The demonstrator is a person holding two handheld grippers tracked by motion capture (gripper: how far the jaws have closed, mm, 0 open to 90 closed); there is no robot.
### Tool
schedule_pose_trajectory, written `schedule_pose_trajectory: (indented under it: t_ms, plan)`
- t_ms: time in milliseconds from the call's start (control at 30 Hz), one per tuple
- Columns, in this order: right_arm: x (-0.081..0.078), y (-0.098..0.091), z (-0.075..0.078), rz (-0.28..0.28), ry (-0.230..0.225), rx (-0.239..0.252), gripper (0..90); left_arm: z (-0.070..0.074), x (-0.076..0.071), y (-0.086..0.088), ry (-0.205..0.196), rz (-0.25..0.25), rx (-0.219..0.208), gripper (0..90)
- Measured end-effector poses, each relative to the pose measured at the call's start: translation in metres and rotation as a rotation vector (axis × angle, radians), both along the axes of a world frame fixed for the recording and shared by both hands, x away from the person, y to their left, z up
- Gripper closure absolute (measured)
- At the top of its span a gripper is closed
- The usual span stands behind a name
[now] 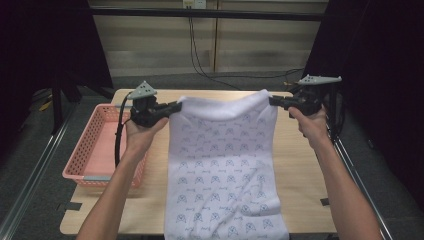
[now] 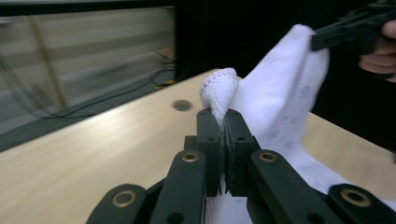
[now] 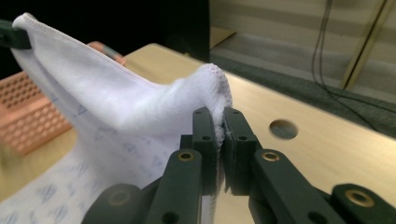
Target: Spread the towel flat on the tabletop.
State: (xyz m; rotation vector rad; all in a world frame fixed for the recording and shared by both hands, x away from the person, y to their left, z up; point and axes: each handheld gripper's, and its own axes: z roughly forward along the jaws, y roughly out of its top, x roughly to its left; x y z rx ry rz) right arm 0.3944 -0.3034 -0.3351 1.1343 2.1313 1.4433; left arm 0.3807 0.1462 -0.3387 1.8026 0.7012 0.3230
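A white cloth [image 1: 222, 165] printed with small blue marks hangs between my two grippers, and its lower part lies down the middle of the wooden table [image 1: 300, 175]. My left gripper [image 1: 176, 106] is shut on the cloth's upper left corner. My right gripper [image 1: 272, 101] is shut on the upper right corner. In the left gripper view the hem of the cloth [image 2: 218, 91] bunches out above my closed left gripper [image 2: 226, 116]. The right gripper view shows the cloth's edge [image 3: 205, 88] pinched in my right gripper [image 3: 219, 114], with the sheet stretching away to the left.
A pink mesh basket [image 1: 87, 150] stands at the table's left edge, beside my left forearm. A round hole [image 3: 283, 129] is cut in the tabletop near the far edge. Dark curtains and a frame bar stand beyond the table.
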Motion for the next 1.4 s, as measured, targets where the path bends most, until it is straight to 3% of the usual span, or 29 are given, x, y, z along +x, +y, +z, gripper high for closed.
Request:
schedule_pose_trajectory:
  t_ms: [200,300,333,467,533,600,733,867,967,1033,1067,1200,1300,1400]
  plan:
    - [-0.044,-0.006,-0.019,0.047,0.032,-0.018,85.0,-0.017,-0.033,-0.003,0.042,-0.048,0.046,87.1]
    - [-0.066,-0.012,-0.033,0.066,0.059,-0.024,85.0,-0.03,-0.058,-0.002,0.055,-0.065,0.056,87.1]
    - [-0.071,-0.014,-0.038,0.075,0.069,-0.025,85.0,-0.036,-0.067,-0.001,0.083,-0.07,0.05,87.1]
    - [-0.104,-0.016,-0.064,0.109,0.122,-0.038,85.0,-0.055,-0.092,0.004,0.111,-0.071,0.117,87.0]
    - [-0.117,-0.015,-0.073,0.113,0.142,-0.094,85.0,-0.072,-0.102,0.012,0.149,-0.053,0.168,87.0]
    - [-0.133,-0.018,-0.087,0.125,0.18,-0.09,85.0,-0.091,-0.11,0.022,0.214,-0.063,0.181,86.9]
    - [-0.156,-0.011,-0.11,0.171,0.254,-0.105,84.9,-0.113,-0.125,0.025,0.275,-0.079,0.219,86.8]
    - [-0.171,0.0,-0.133,0.211,0.318,-0.123,84.9,-0.135,-0.129,0.024,0.343,-0.085,0.228,86.7]
    - [-0.171,-0.001,-0.149,0.209,0.373,-0.149,84.8,-0.142,-0.128,0.023,0.358,-0.087,0.24,86.7]
    - [-0.168,-0.001,-0.158,0.213,0.406,-0.174,84.9,-0.147,-0.125,0.019,0.37,-0.083,0.276,86.7]
    - [-0.167,0.0,-0.158,0.216,0.409,-0.168,84.9,-0.151,-0.123,0.016,0.375,-0.082,0.296,86.7]
    - [-0.164,0.0,-0.158,0.192,0.401,-0.193,85.4,-0.153,-0.115,0.01,0.36,-0.066,0.31,86.7]
    - [-0.161,-0.002,-0.157,0.158,0.354,-0.239,85.5,-0.154,-0.104,0.004,0.361,-0.05,0.31,86.9]
    - [-0.154,-0.008,-0.157,0.116,0.347,-0.24,85.6,-0.155,-0.093,-0.004,0.344,-0.05,0.308,86.9]
